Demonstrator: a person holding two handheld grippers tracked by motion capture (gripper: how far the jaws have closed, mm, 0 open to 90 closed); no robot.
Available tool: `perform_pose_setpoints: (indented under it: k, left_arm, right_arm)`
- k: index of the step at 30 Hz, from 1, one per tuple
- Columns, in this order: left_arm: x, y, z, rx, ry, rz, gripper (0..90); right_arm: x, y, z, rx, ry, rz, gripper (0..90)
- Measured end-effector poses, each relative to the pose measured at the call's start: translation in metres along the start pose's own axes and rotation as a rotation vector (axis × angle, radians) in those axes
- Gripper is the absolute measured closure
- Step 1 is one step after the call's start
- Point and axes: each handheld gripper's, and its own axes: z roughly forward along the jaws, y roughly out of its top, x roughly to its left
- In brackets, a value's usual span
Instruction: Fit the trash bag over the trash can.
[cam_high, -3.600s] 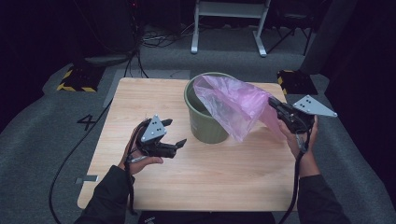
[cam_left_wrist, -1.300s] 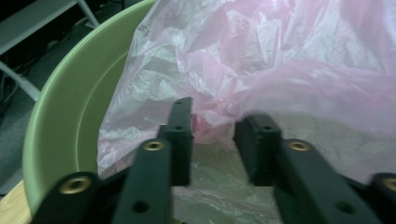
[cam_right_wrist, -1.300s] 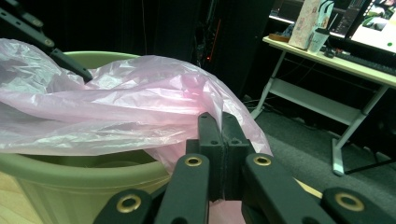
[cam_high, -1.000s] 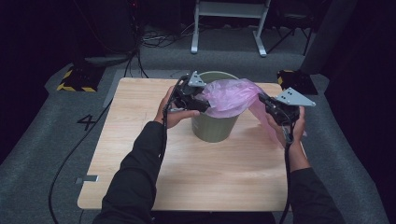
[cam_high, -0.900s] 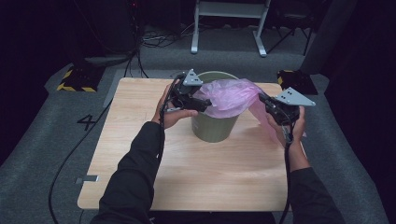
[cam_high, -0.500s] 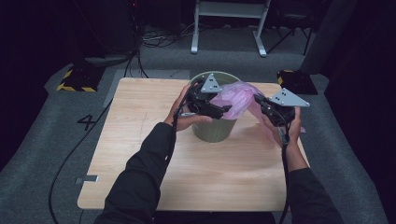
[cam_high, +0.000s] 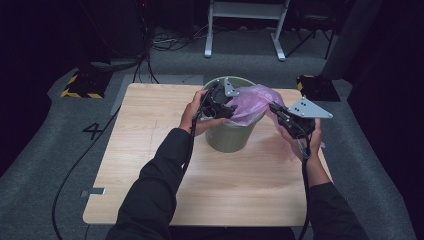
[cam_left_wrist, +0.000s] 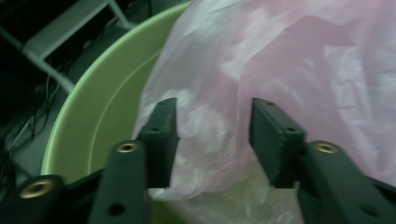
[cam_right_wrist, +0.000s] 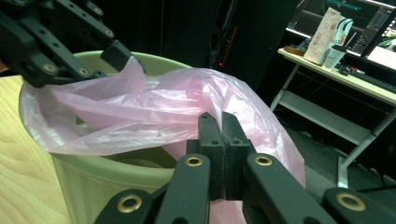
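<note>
A light green bin (cam_high: 227, 137) stands at the back of the wooden table (cam_high: 150, 160), with a pink plastic bag (cam_high: 252, 100) draped across its mouth. My left gripper (cam_high: 226, 106) is over the bin's left rim (cam_left_wrist: 93, 107). Its jaws have just been closing and stand apart around a loose bulge of the bag (cam_left_wrist: 280, 60), with the pads (cam_left_wrist: 161, 135) at the film's sides and a gap still between them. My right gripper (cam_high: 276, 111) is at the bin's right side, shut on the bag's edge (cam_right_wrist: 163, 102), which runs down between its fingers (cam_right_wrist: 212, 140).
A white metal frame (cam_high: 245, 20) stands on the floor beyond the table. A yellow-and-black striped block (cam_high: 80, 85) lies at the back left and a dark box (cam_high: 315, 87) at the back right. A desk with screens (cam_right_wrist: 345, 74) stands far off.
My left gripper moved right from the bin's left rim onto the bag, and its jaws narrowed. The right gripper kept its hold and barely shifted.
</note>
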Motion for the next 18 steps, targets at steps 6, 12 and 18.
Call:
perform_pose_setpoints:
  k: [6, 12, 18]
  left_arm:
    - [0.011, -0.006, -0.009, -0.036, -0.011, -0.059, 36.6]
    - [0.023, -0.015, -0.029, -0.103, -0.039, -0.083, 28.6]
    - [0.021, -0.014, -0.043, -0.206, -0.132, -0.085, 23.9]
  right_arm:
    - [0.001, -0.001, 0.002, 0.012, -0.001, -0.006, 90.0]
    - [0.001, -0.001, 0.002, 0.024, -0.010, -0.003, 90.0]
    - [0.001, -0.001, 0.005, 0.033, -0.019, -0.007, 90.0]
